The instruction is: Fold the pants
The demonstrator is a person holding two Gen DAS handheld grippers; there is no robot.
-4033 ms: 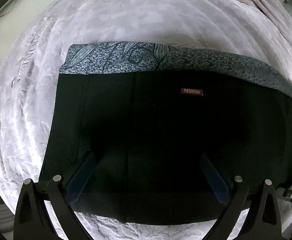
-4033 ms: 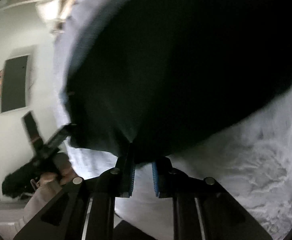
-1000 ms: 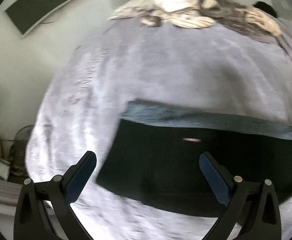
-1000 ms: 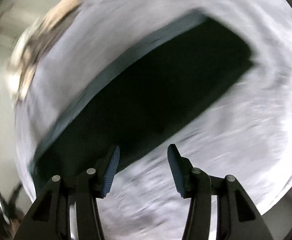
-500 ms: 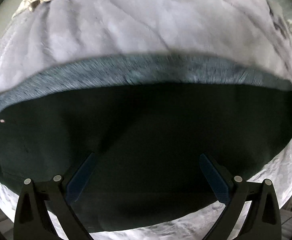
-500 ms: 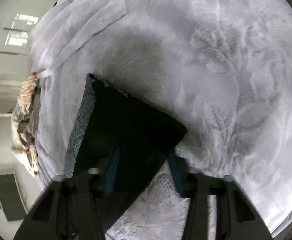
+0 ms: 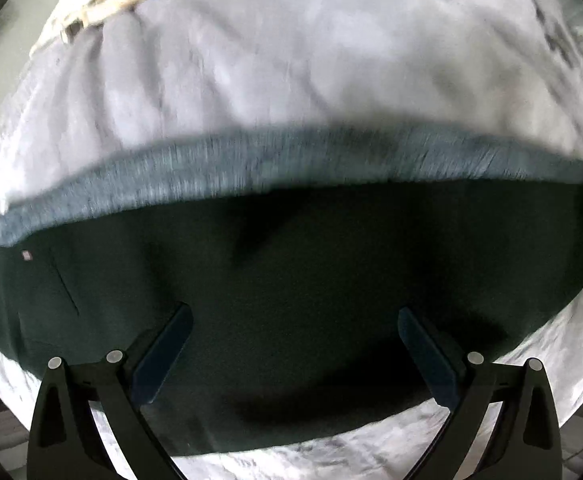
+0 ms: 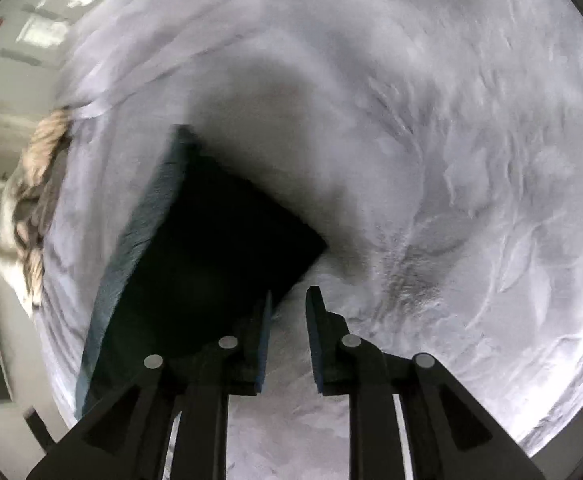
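**On the bed: folded pants lying flat, both tongs above them**

On the pale grey bedspread (image 7: 291, 80) the dark pants (image 7: 291, 300) lie folded into a flat, wide slab. A blue-grey patterned band (image 7: 251, 164) runs along their far edge in the left wrist view. A small reddish label (image 7: 26, 255) sits near the pants' left end, just under the band.

Left gripper (image 7: 293, 340): points steeply down at the pants. Jaws stand wide apart, pads clear of the cloth; nothing held. Frame slightly blurred.

Right gripper (image 8: 287, 320): jaws narrow and opening, with a small gap between the pads. Only bedspread (image 8: 451, 120) shows through that gap. Left finger (image 8: 263, 332) overlaps the edge of the pants (image 8: 211, 260) near their right-hand corner; contact cannot be told. No cloth pinched.

A rumpled beige and brown cloth (image 8: 31, 208) lies at the far side of the bed, well apart from the pants, also seen top left in the left wrist view (image 7: 111, 0).
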